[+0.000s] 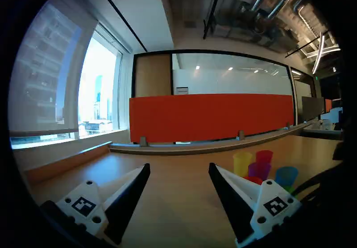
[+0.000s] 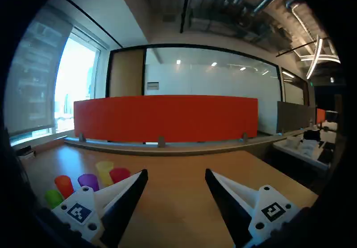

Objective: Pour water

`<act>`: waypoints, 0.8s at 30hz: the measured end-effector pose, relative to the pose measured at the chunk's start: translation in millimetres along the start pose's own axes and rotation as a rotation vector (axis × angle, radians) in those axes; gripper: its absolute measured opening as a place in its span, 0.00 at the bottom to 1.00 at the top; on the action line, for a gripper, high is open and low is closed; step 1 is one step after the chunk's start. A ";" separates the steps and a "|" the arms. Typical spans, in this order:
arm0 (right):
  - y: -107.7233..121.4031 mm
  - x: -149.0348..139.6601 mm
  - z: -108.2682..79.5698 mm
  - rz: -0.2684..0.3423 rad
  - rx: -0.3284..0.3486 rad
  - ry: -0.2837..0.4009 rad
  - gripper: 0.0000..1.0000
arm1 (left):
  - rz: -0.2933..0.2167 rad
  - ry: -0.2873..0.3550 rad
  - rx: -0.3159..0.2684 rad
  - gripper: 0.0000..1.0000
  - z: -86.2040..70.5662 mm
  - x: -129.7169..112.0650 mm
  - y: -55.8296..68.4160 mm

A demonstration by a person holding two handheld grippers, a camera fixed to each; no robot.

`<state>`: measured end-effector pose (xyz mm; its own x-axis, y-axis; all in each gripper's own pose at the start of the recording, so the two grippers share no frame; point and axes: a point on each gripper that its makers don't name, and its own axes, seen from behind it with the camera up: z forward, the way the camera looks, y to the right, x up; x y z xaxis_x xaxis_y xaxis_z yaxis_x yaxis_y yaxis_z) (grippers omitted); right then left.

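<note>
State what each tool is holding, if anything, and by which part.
Nothing is held: the left tool and the right tool are both open, empty, above the light brown wooden tabletop.

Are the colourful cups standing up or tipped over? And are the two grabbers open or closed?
Left gripper: open, holding nothing.
Right gripper: open, holding nothing.
Yellow cup: upright on the desk.
Pink cup: upright.
Purple cup: upright.
Blue cup: upright.
Orange cup: upright.
Green cup: upright.
What is inside the cups: cannot tell.
</note>
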<state>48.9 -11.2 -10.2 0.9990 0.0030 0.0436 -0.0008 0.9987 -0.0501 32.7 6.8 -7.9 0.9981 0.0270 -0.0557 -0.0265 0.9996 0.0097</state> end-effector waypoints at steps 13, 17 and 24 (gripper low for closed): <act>11.6 -1.8 -0.3 -0.008 -0.032 -0.008 1.00 | -0.020 -0.012 0.008 0.98 1.4 -16.8 -8.1; 12.2 -0.7 -0.1 -0.013 -0.035 -0.009 1.00 | -0.017 -0.017 0.003 0.98 2.6 -21.0 -6.6; 12.9 -0.3 -0.6 -0.012 -0.033 -0.007 1.00 | -0.026 -0.025 0.004 0.98 5.1 -26.5 -7.3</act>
<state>48.6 1.7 -11.4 0.9987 -0.0085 0.0513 0.0127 0.9965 -0.0822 6.8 -1.3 -1.4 0.9995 0.0005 -0.0309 -0.0001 0.9999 0.0122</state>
